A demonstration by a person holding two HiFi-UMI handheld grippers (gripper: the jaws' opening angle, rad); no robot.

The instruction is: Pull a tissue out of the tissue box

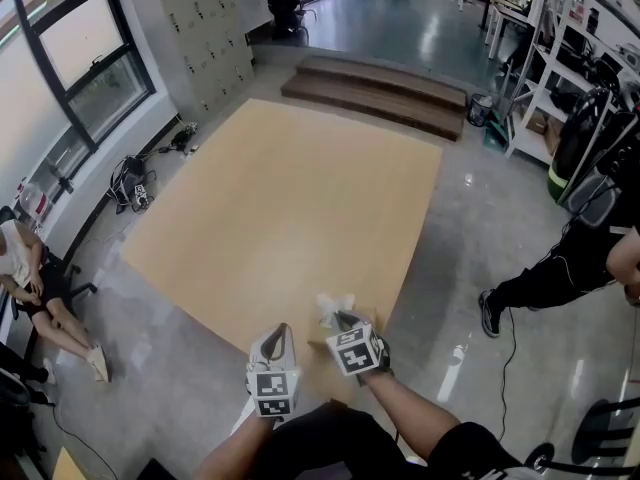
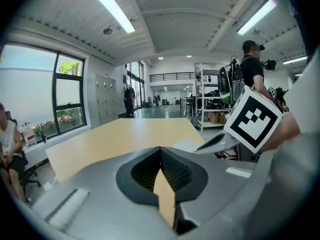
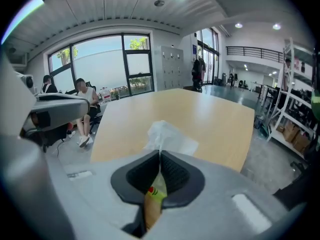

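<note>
In the head view both grippers hover over the near edge of a large wooden table point(image 1: 290, 208). My right gripper point(image 1: 340, 318) is shut on a crumpled white tissue point(image 1: 333, 306) that sticks up past its tips. The right gripper view shows the tissue point(image 3: 164, 134) pinched between the dark pads point(image 3: 172, 171). A yellow-green pack with a red mark point(image 3: 154, 196) shows below the jaws, most of it hidden. My left gripper point(image 1: 280, 332) sits just left of it, shut with nothing between its tips point(image 2: 160, 150). The right gripper's marker cube point(image 2: 252, 116) fills the right of the left gripper view.
A person sits on a chair at the far left point(image 1: 30, 278) and another stands at the right point(image 1: 570, 263). Dark wooden steps point(image 1: 375, 88) lie beyond the table. White shelving point(image 1: 560, 68) stands at the back right. Cables lie on the floor point(image 1: 135, 183).
</note>
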